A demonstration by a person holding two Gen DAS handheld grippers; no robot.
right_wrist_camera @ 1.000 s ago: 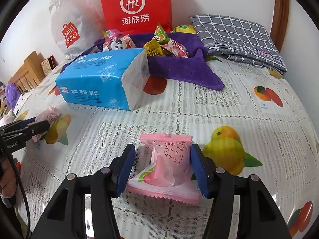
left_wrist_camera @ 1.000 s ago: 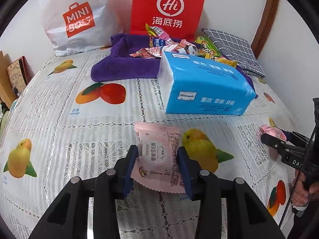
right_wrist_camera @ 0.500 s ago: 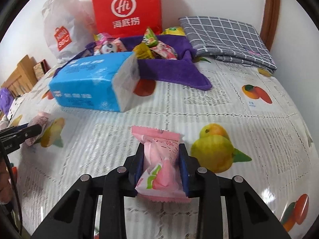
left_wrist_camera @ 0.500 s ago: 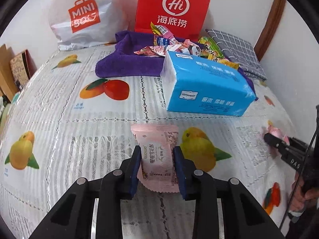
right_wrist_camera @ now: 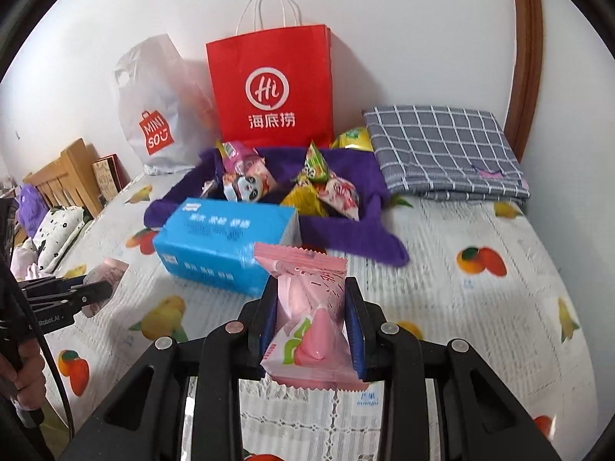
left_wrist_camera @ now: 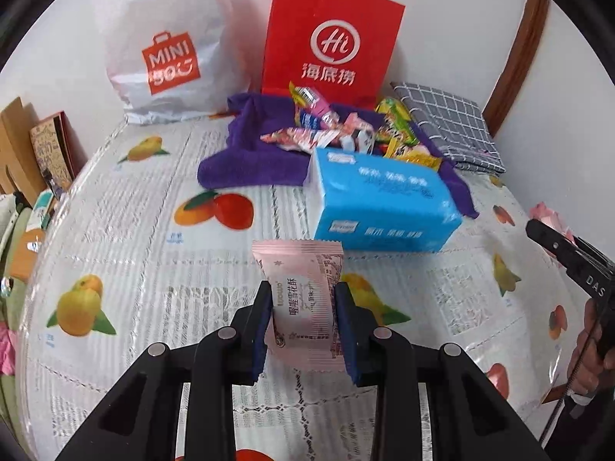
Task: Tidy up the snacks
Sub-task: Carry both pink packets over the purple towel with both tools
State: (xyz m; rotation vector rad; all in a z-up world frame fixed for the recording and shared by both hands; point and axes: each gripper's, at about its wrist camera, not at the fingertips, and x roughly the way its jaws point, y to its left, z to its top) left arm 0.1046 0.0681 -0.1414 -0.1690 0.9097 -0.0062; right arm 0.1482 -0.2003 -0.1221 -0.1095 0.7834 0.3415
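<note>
My left gripper (left_wrist_camera: 303,324): matte black plastic linkage arms, round silver rivets at the joints, dark blue rubber pads (left_wrist_camera: 262,330) lining the fingers. My right gripper (right_wrist_camera: 313,324): same black frame, silver rivets, blue pads (right_wrist_camera: 354,330). White lettering on the side of each body. Thin black cable (right_wrist_camera: 54,380) trails past my bare-skinned left hand (right_wrist_camera: 23,376).

A bed covered in a white lace-patterned plastic sheet printed with fruit (right_wrist_camera: 442,288). On it lie a rectangular blue tissue pack (right_wrist_camera: 226,246) in the middle, a crumpled purple towel (right_wrist_camera: 346,238) behind it, and a folded grey checked cloth (right_wrist_camera: 442,153) at far right.
</note>
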